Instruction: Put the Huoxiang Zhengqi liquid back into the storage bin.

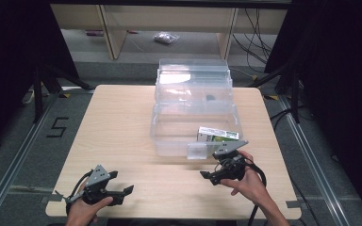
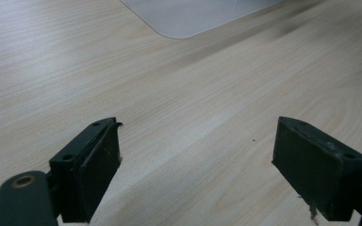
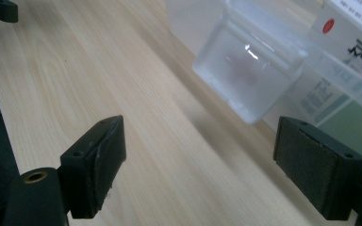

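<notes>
A clear plastic storage box (image 1: 167, 127) stands open on the far middle of the wooden table (image 1: 118, 122), its lid raised behind it. Inside, at the front right, lies a white and green carton (image 1: 218, 134), which is also close by in the right gripper view (image 3: 353, 70). The box's clear front latch (image 1: 197, 151) hangs at its near wall and shows in the right gripper view (image 3: 250, 70). My left gripper (image 1: 120, 182) rests open near the table's front left, over bare wood (image 2: 198, 136). My right gripper (image 1: 209, 169) is open, just in front of the box's latch.
A corner of the box (image 2: 188, 19) shows at the top of the left gripper view. Past the table stand pale wooden shelf legs (image 1: 113, 33), a small plastic bag (image 1: 166, 37) on the floor and cables (image 1: 259, 42). A "5" is marked on the floor (image 1: 56, 127) at left.
</notes>
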Demonstrator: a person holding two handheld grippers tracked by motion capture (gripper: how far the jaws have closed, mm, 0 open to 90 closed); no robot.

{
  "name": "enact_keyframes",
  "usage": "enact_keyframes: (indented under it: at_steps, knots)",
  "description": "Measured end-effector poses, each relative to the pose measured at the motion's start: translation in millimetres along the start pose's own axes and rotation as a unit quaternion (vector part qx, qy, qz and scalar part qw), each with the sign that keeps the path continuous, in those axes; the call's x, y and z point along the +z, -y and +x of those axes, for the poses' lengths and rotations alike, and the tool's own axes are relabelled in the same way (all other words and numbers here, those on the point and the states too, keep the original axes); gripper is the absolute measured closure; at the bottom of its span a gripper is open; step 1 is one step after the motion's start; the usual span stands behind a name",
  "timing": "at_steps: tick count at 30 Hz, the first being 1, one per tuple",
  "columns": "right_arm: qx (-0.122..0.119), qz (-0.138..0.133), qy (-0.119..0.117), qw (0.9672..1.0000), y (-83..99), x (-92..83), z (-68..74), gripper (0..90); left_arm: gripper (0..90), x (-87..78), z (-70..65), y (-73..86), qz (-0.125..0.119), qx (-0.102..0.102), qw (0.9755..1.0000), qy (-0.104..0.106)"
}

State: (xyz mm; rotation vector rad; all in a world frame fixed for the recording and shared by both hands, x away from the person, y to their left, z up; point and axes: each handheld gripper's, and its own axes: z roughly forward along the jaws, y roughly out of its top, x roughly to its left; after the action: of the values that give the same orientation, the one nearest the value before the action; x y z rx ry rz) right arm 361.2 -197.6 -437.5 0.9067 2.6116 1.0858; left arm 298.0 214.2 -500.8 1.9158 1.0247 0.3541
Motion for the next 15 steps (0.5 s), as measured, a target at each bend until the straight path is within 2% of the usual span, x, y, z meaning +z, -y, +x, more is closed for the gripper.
enact_keyframes:
  at_steps: [1, 2, 3, 4, 5, 8, 9, 10, 11, 12, 13, 14, 15]
  knots:
    - [0.006, 0.000, 0.002, 1.0000, 3.1, 1.0, 0.6, 18.6, 14.9, -0.1, 0.2, -0.1, 0.000, 0.001, 1.0000, 0.000]
    - [0.002, 0.003, -0.001, 1.0000, 5.6, 1.5, -1.0, 18.6, 14.9, -0.1, 0.4, -0.1, 0.001, 0.002, 1.0000, 0.000]
    - [0.013, 0.004, 0.001, 0.9999, 9.3, 2.6, 0.5, 18.6, 14.9, -0.3, 0.8, -0.1, 0.002, 0.004, 1.0000, 0.000]
    - [0.012, -0.001, 0.000, 0.9999, 12.0, 4.0, -0.2, 18.5, 14.9, -0.1, 0.4, 0.0, 0.000, 0.001, 1.0000, 0.000]
    - [0.010, 0.006, 0.000, 0.9999, 14.2, 3.0, -1.5, 18.4, 14.9, -0.2, 0.3, -0.1, 0.001, 0.002, 1.0000, 0.000]
    - [0.023, 0.002, -0.007, 0.9997, 22.6, 7.4, -0.2, 18.3, 14.9, -0.3, 0.7, -0.2, 0.003, 0.004, 1.0000, 0.000]
    - [0.015, 0.006, -0.002, 0.9999, 24.5, 6.9, -1.6, 18.3, 14.9, 0.2, 0.3, 0.1, 0.001, 0.002, 1.0000, 0.000]
    - [0.020, 0.004, 0.002, 0.9998, 27.2, 8.6, -1.2, 18.0, 14.9, 0.4, -0.2, 0.2, -0.001, 0.000, 1.0000, 0.001]
    - [0.012, 0.007, -0.006, 0.9999, 28.9, 9.3, -2.5, 17.8, 14.9, 0.3, -0.4, 0.1, -0.002, -0.001, 1.0000, 0.001]
    - [0.026, 0.011, -0.003, 0.9996, 30.9, 8.6, -1.2, 17.8, 14.9, 0.1, 0.0, 0.0, -0.001, 0.000, 1.0000, 0.002]
    - [0.023, 0.009, 0.001, 0.9997, 33.0, 9.0, -1.7, 17.8, 14.9, -0.7, 0.5, -0.2, 0.002, 0.005, 1.0000, 0.000]
    - [0.034, 0.006, 0.003, 0.9994, 35.0, 10.0, -0.6, 17.6, 14.9, -0.7, 0.5, -0.1, 0.002, 0.004, 1.0000, 0.000]
    - [0.028, 0.015, -0.002, 0.9995, 36.2, 9.2, -0.9, 17.5, 14.9, -0.7, 0.6, -0.1, 0.002, 0.004, 1.0000, 0.000]
